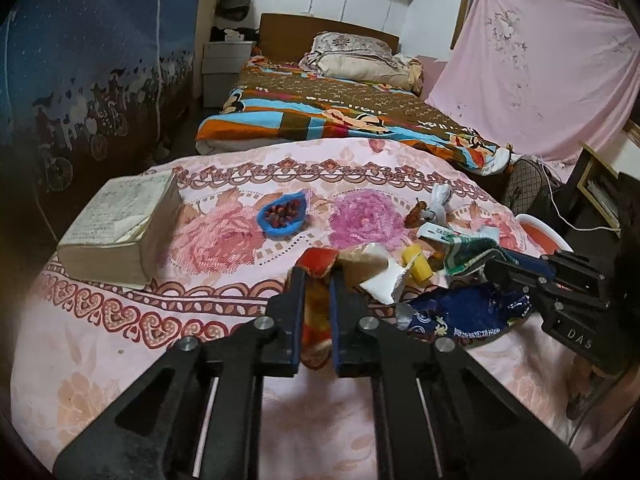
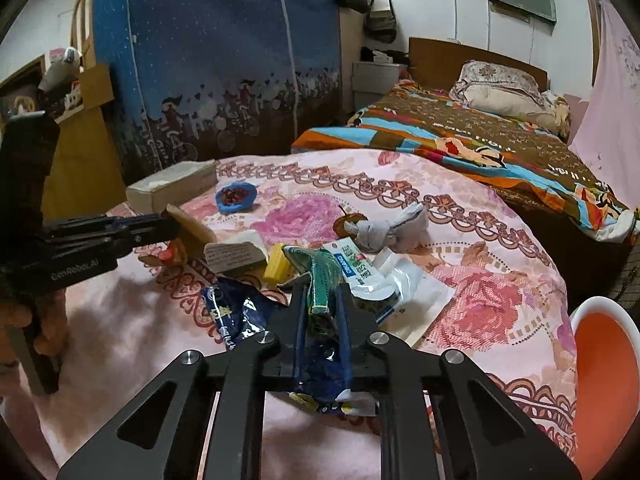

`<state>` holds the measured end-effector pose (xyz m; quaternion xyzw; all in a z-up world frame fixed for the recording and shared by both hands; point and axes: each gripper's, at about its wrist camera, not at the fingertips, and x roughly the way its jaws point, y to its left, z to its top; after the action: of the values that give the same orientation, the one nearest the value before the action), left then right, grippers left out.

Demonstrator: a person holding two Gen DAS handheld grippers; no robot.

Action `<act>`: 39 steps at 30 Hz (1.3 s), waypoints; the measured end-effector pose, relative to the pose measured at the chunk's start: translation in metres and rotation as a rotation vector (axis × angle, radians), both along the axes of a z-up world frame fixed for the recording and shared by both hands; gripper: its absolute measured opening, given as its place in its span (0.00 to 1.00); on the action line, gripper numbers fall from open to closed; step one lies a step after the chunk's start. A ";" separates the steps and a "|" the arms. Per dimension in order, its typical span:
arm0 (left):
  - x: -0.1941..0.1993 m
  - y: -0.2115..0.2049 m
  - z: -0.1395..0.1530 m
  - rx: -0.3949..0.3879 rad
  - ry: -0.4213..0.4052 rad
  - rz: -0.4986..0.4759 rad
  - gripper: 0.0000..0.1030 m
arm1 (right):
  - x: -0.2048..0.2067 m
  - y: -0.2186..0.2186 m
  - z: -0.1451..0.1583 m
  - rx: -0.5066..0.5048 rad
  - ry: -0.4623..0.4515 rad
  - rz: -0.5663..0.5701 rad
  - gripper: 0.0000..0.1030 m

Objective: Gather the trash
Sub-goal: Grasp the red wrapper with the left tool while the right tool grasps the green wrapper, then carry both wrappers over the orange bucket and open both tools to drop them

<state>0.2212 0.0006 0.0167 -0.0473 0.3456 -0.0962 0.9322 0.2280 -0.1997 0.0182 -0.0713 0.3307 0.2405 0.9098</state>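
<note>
A pile of trash lies on the pink floral bedspread [image 1: 120,344]. My left gripper [image 1: 318,276] is shut on a red and orange wrapper [image 1: 316,320], which hangs between its fingers; it shows from the side in the right wrist view [image 2: 170,226]. My right gripper [image 2: 322,292] is shut on a green packet [image 2: 320,276], with a dark blue wrapper [image 2: 236,316] under it; it shows at the right of the left wrist view [image 1: 496,270]. A yellow piece [image 2: 277,267], torn white paper [image 1: 380,280], a white and green pouch [image 2: 352,266] and a knotted grey rag [image 2: 384,232] lie nearby.
A thick book [image 1: 120,224] lies at the far left of the bedspread. A blue dish of red bits [image 1: 283,213] sits mid-bed. An orange bin with a white rim [image 2: 604,376] stands off the right edge. A second bed [image 1: 340,108] lies beyond.
</note>
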 end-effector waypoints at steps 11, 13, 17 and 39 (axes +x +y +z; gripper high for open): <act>-0.018 -0.008 0.021 -0.034 -0.109 0.014 0.00 | -0.015 -0.022 0.017 0.165 -0.105 0.007 0.11; -0.020 -0.016 0.030 -0.055 -0.140 -0.001 0.00 | -0.021 -0.029 0.024 0.197 -0.149 -0.010 0.11; -0.022 -0.039 0.052 -0.088 -0.217 -0.050 0.00 | -0.035 -0.045 0.042 0.227 -0.275 -0.086 0.11; 0.012 -0.239 0.094 -0.160 -0.229 -0.464 0.00 | -0.058 -0.214 0.055 0.288 -0.443 -0.739 0.15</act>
<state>0.2333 -0.2387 0.1109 -0.0289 0.2306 -0.3392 0.9116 0.1698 -0.4132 0.0732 0.1291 0.0948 -0.0780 0.9840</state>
